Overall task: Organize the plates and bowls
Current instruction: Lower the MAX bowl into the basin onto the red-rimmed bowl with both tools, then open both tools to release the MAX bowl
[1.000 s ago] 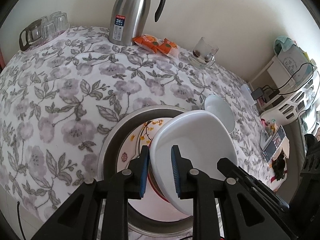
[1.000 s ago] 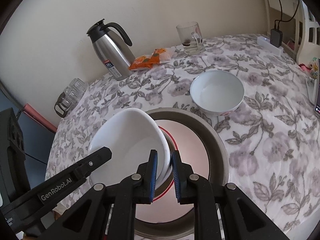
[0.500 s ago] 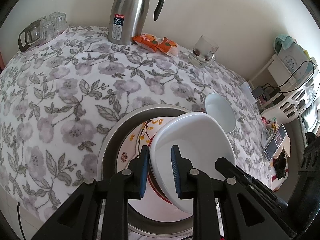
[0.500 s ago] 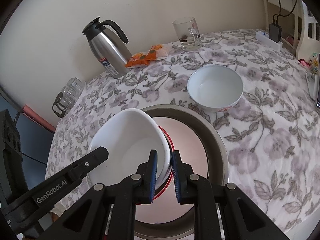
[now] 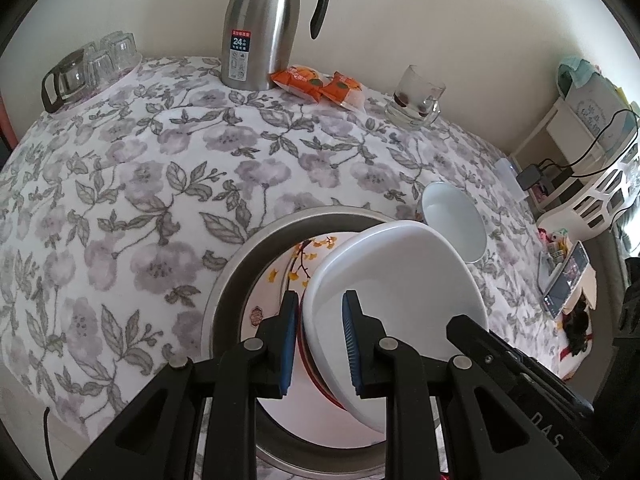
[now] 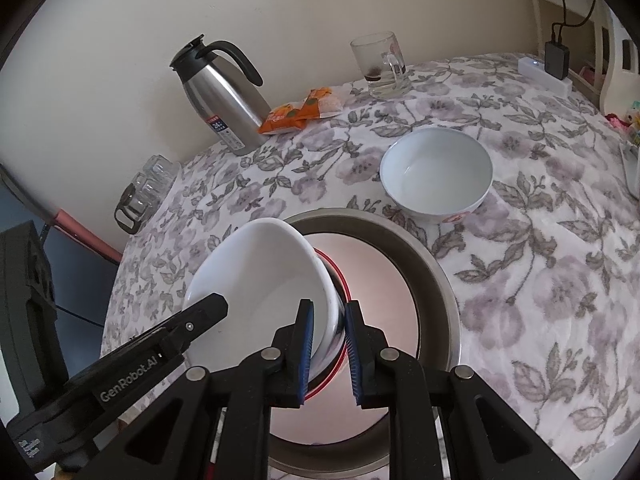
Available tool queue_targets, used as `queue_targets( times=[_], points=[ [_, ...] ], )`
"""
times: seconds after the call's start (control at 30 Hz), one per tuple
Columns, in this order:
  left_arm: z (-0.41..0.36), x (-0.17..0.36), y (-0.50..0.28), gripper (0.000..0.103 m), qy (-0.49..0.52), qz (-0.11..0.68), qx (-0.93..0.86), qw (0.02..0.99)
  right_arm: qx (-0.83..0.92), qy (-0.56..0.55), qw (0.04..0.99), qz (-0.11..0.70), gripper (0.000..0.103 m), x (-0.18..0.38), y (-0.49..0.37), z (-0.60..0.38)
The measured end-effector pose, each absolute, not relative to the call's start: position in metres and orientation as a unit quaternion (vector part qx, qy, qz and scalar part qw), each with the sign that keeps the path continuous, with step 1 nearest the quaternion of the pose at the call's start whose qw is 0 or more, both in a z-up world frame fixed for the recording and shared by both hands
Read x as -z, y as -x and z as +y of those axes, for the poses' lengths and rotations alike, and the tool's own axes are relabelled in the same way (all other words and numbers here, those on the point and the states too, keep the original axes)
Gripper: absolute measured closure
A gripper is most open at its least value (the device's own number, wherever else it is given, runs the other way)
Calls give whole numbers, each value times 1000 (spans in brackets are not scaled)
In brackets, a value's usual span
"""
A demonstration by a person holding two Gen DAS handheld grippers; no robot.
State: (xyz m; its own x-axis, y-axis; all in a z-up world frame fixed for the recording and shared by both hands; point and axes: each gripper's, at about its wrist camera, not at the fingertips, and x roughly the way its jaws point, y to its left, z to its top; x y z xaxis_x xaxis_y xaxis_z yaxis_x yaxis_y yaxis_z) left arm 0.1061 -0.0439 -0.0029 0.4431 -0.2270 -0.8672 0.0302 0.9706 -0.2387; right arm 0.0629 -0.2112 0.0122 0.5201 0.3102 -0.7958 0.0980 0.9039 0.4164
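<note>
A cream wall backs a table (image 5: 132,184) under a white cloth printed with grey-purple flowers and leaves. At its far left edge stand clear glasses (image 5: 86,70) with a dark-handled glass pot. Next along the wall is a steel jug (image 5: 260,36) with a black handle, then orange snack packets (image 5: 320,84), then a glass mug (image 5: 414,98). Nearer the front a wide metal pan (image 5: 236,276) sits on the cloth with a flower-painted plate (image 5: 280,280) inside it. Above the pan a white bowl (image 5: 400,296) is held tilted, stacked in a red-rimmed dish. The left tool (image 5: 318,344) is clamped on the stack's left rim, and the right tool (image 6: 328,354) is clamped on the opposite rim. Just beyond the pan to the right, a second white bowl (image 6: 436,170) rests upright on the cloth. At the far right, past the table's edge, are a white shelf unit (image 5: 576,120), a charger with a cable, and a phone (image 5: 566,284).
</note>
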Motion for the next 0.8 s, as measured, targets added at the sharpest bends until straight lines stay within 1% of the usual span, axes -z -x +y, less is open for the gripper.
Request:
queue_targets(
  times=[0.23, 0.43, 0.47, 0.67, 0.7, 0.73, 0.77, 0.8],
  points=[
    [-44, 0, -106, 82, 88, 516, 63, 850, -59, -220, 854, 468, 84, -22, -59, -224],
    [-39, -2, -105, 81, 102, 510, 56, 852, -63, -222, 855, 465, 84, -23, -60, -226],
    [-37, -4, -105, 79, 107, 508, 55, 853, -63, -220, 856, 463, 84, -24, -59, -226],
    [-29, -16, -100, 78, 128, 487, 57, 862, -66, -201, 872, 441, 84, -37, -55, -222],
    [-28, -18, -99, 75, 131, 483, 56, 864, -64, -197, 874, 439, 80, -38, -55, -222],
    [-28, -19, -99, 64, 132, 479, 55, 866, -60, -191, 877, 436, 74, -40, -54, -221],
    [-27, -21, -99, 50, 132, 475, 51, 869, -55, -184, 880, 435, 69, -41, -55, -220],
    [-26, -22, -98, 45, 128, 471, 43, 872, -51, -178, 881, 435, 65, -41, -55, -219]
  ],
)
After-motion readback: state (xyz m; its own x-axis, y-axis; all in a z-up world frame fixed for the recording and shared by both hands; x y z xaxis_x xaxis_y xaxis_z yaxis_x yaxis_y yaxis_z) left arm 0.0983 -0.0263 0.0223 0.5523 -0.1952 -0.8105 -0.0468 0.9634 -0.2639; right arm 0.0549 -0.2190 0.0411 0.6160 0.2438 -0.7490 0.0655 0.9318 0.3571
